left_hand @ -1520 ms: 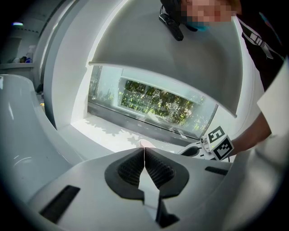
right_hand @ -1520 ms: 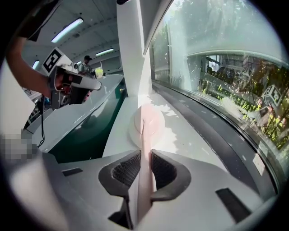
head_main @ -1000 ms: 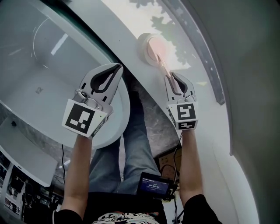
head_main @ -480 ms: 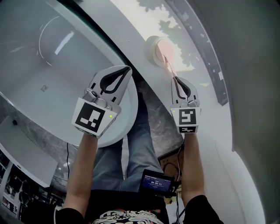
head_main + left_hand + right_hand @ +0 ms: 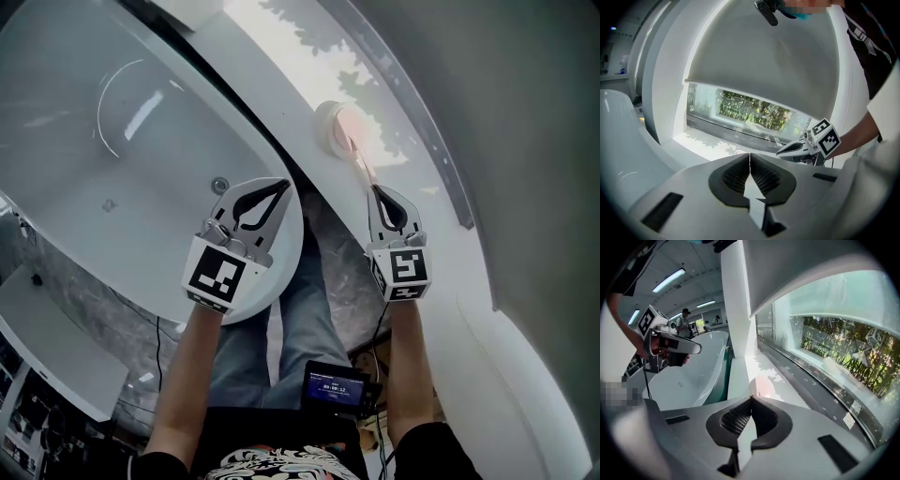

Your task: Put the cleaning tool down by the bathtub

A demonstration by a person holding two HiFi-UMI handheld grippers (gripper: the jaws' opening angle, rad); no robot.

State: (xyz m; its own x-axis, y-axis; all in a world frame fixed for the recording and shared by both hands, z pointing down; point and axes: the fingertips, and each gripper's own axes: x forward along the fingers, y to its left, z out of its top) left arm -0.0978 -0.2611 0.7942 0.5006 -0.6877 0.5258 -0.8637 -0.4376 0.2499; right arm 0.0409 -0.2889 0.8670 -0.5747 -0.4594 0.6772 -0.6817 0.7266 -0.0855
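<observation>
The cleaning tool [image 5: 338, 127] is clamped by its handle in the right gripper [image 5: 380, 194], centre right. The left gripper [image 5: 280, 188] is closed on nothing over the bathtub [image 5: 112, 197].

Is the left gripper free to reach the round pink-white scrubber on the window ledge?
Probably yes: the left gripper is shut and empty, nothing stands between it and the round scrubber; the right gripper holds its handle.

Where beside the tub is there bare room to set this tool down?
The white ledge is bare between bathtub and window track, beyond the cleaning tool and beside the right gripper. The floor gap holding the person's legs is crowded.
</observation>
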